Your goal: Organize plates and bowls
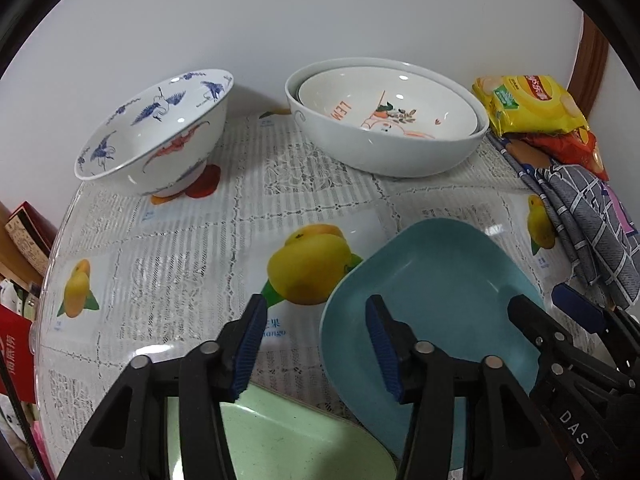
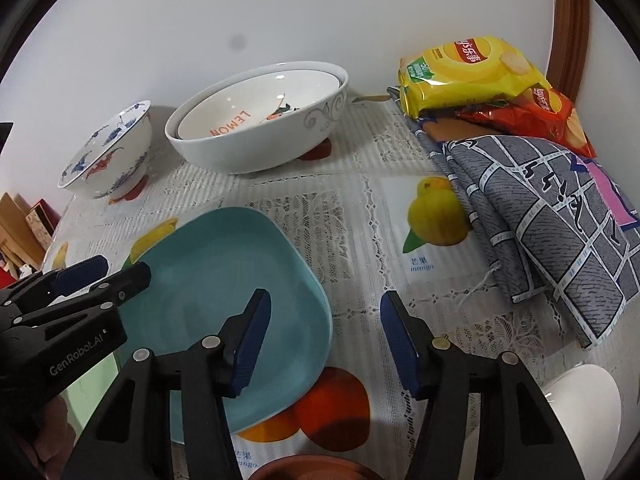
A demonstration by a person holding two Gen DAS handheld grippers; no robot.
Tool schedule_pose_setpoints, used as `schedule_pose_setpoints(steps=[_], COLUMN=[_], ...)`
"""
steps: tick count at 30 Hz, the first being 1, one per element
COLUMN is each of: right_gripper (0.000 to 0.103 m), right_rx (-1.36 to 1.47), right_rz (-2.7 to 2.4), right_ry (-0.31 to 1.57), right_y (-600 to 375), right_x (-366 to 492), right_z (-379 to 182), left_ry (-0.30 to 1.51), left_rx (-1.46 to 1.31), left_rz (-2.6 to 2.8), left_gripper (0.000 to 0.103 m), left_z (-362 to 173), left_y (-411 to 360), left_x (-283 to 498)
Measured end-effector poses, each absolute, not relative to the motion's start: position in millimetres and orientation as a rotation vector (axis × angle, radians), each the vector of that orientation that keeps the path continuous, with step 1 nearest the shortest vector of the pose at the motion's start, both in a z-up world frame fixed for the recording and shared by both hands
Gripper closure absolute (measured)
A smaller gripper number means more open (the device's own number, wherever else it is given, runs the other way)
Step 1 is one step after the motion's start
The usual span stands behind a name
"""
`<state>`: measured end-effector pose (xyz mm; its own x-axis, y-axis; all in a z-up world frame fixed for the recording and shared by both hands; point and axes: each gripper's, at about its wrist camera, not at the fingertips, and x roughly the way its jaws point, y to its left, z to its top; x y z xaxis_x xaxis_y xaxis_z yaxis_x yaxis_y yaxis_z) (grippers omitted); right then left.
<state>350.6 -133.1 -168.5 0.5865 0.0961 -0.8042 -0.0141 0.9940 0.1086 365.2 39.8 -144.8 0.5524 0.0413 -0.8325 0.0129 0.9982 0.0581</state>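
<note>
Both tongs released: left tongs (image 1: 316, 344), right tongs (image 2: 324, 344) straddling teal plate (image 2: 224, 300) rim, lower centre. Clamp rim squarely, lift level.

Teal plate (image 2: 224, 280); bowl (image 1: 156, 132) blue cranes (red fish, probably).

Place: a home, most likely a dining corner.
Tabletop (image 1: 200, 240): it was covered with a lace-patterned cloth printed with mangoes and other fruit, under a glossy clear sheet.
Dishes: a crane-painted bowl (image 1: 156, 132) and a big white bowl (image 2: 256, 148) with a "LEMON" dish (image 2: 260, 106) nested inside stood near the wall.
Snacks: a yellow crisp bag (image 2: 464, 76) lay on a red crisp bag (image 2: 540, 116) in the corner.
Cloth: a folded grey checked cloth (image 2: 540, 216) lay beside them.
Surroundings: a plain white wall (image 1: 320, 20), a brown wooden frame (image 2: 572, 32), and boxes (image 1: 28, 236) crowded past the tabletop's edge.
</note>
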Motion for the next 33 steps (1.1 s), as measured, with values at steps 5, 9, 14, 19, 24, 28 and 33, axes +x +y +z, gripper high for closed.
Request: schedule_pose_setpoints(steps=[5,9,14,19,24,28,33], right_gripper=[0.054,0.061,0.072,0.079,0.083,0.084,0.084], right_rx=[0.072,0.067,0.065,0.075,0.083,0.07,0.08], right_rz=[0.055,0.039,0.025,0.035,0.037,0.027,0.027], right_ry=[0.959,0.999,1.022,1.018,1.012,1.002,0.999], right_y=[-132,-132,-131,-131,-131,-129,-130], right_x=[353,356,357,357,356,355,354], right_z=[-172,-177,-183,-184,-183,-183,-182], left_ry=[1.002,0.997,1.018,1.012,1.019,1.043,1.073], left_rx=[0.061,0.065,0.054,0.055,0.077,0.062,0.053], left_rz=[0.009,0.012,0.003,-0.002,-0.009,-0.028,-0.038], left_gripper=[0.071,0.082,0.09,0.09,0.09,0.09,0.09], left_z=[-151,-152,-156,-158,-157,-158,-161], left_y=[38,37,38,36,33,33,34], left_x=[367,366,367,365,364,365,367])
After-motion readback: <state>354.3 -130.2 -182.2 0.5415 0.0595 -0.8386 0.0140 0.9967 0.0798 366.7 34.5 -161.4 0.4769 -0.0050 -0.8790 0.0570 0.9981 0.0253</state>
